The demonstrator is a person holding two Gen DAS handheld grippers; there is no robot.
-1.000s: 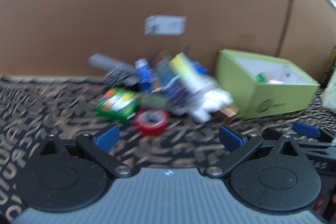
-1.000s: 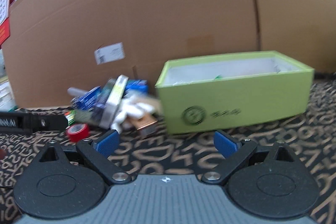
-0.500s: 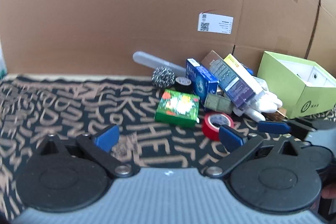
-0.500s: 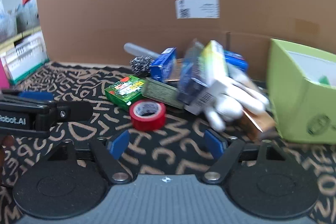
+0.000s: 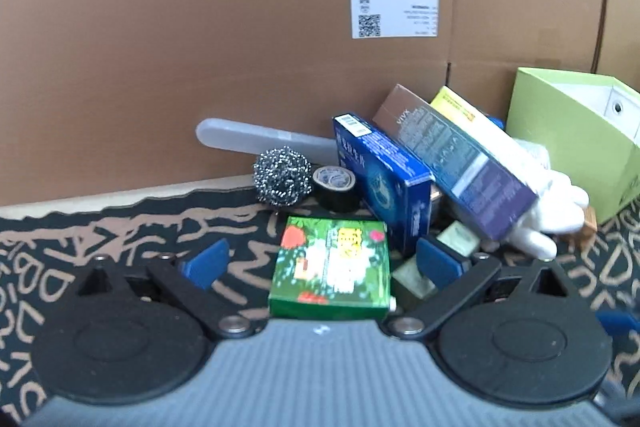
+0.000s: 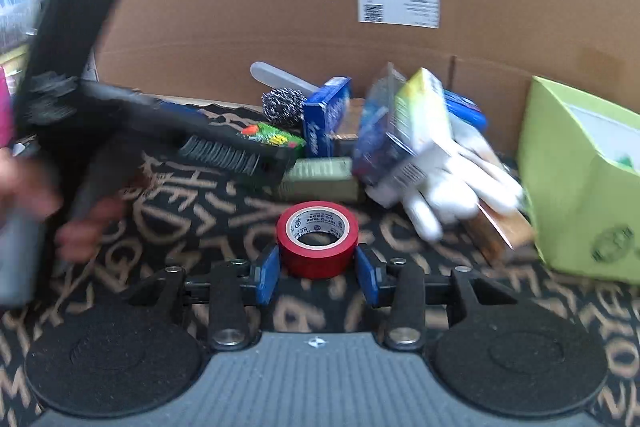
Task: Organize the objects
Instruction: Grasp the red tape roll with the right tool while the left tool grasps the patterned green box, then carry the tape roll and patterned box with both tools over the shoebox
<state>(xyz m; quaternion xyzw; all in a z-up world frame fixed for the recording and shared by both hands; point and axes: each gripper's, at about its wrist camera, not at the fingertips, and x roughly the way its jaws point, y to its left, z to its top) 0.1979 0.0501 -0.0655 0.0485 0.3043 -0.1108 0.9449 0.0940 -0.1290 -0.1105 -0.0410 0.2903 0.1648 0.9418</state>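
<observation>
A red tape roll (image 6: 317, 237) stands on the patterned mat between my right gripper's (image 6: 317, 273) blue pads, which sit close on both sides of it; contact is unclear. My left gripper (image 5: 320, 261) is open with a green box (image 5: 331, 269) between its fingers, untouched. Behind lies a pile: a blue box (image 5: 382, 183), a purple-brown box (image 5: 456, 163), a yellow box (image 6: 420, 115), a steel scourer (image 5: 282, 175), black tape (image 5: 334, 185), white gloves (image 6: 460, 183), an olive block (image 6: 320, 179).
A lime green open box (image 6: 580, 187) stands at the right; it also shows in the left wrist view (image 5: 576, 131). A cardboard wall (image 5: 240, 27) closes the back. The left gripper's body (image 6: 120, 115) and hand cross the left of the right wrist view.
Both grippers moved forward into the pile. The right gripper's fingers narrowed around the red tape roll. The left gripper advanced until the green box lay between its open fingers.
</observation>
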